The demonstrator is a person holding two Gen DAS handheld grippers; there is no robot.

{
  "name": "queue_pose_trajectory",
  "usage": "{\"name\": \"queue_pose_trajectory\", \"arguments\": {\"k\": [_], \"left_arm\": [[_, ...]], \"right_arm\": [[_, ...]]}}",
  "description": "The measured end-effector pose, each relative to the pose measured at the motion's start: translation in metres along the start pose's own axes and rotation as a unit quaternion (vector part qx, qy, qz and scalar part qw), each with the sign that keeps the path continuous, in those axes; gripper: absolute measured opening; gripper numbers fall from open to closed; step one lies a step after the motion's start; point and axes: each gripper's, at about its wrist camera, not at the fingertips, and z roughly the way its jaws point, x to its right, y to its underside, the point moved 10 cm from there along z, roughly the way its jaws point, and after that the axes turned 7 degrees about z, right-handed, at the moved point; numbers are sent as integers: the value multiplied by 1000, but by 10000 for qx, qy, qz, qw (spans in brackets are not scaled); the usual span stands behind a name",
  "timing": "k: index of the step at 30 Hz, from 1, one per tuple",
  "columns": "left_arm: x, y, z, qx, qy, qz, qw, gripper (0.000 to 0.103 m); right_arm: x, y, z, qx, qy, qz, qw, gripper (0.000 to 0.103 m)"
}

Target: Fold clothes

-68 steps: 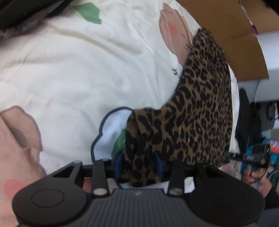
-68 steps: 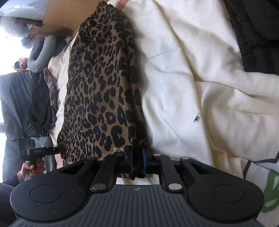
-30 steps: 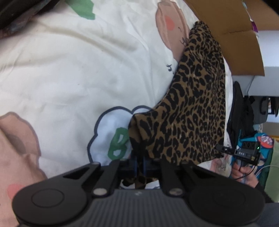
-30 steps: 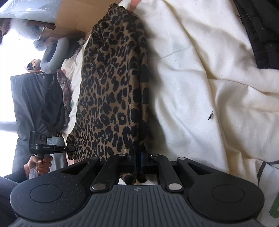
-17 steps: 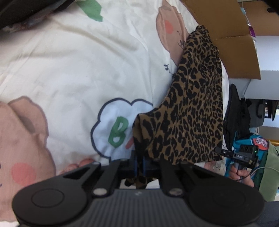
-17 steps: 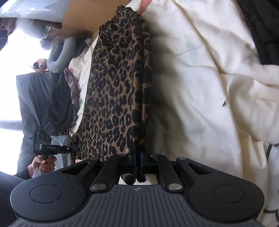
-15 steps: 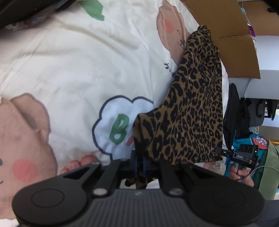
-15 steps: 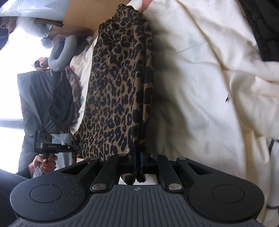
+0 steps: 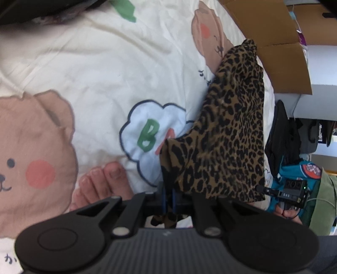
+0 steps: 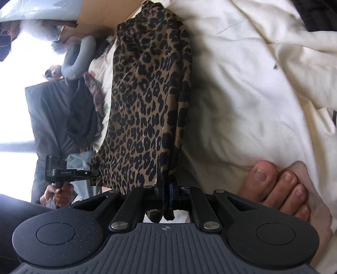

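Note:
A leopard-print garment (image 9: pixel 231 130) hangs stretched between my two grippers above a cream bedsheet (image 9: pixel 94 73) printed with bears. My left gripper (image 9: pixel 168 197) is shut on one lower corner of it, a small tuft of cloth poking out behind the pads. In the right wrist view the same leopard-print garment (image 10: pixel 147 94) runs away from me, and my right gripper (image 10: pixel 166 195) is shut on its other corner. Its far end still rests on the bedsheet (image 10: pixel 252 94) near a cardboard box. Each view shows the other gripper (image 9: pixel 292 192) held in a hand (image 10: pixel 61 191).
Bare toes (image 9: pixel 101 185) rest on the sheet just ahead of my left gripper, and toes (image 10: pixel 280 185) show beside the right one. A cardboard box (image 9: pixel 273 42) stands past the bed's far edge. Dark clothing (image 10: pixel 316 14) lies at the upper right. Clothes and bags (image 9: pixel 282 143) crowd the bedside.
Both grippers have lifted and drawn back with the garment's corners, raising it off the sheet. The toes have come into sight in both views.

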Motion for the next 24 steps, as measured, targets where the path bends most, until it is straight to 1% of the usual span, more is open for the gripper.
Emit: {"name": "queue_pose_trajectory", "arguments": {"k": [3,14,18,24], "left_arm": [[3,-10,-5,176,55,-7,9998,6],[17,-38,-21,649,224,-55,9976,5],[29,-55,-28,885,275,89,9957,6],[41,-84,-32,1153,243,238,9927,6]], "right_arm": [[2,-2,0,25,20,-18,10000,2],[-12,-23,-10,352,-209,-8,9992,2],[-19,-35,-15,527,-270,-59,9982,2],[-29,-54,-23,849,-377,-89,9956,2]]}}
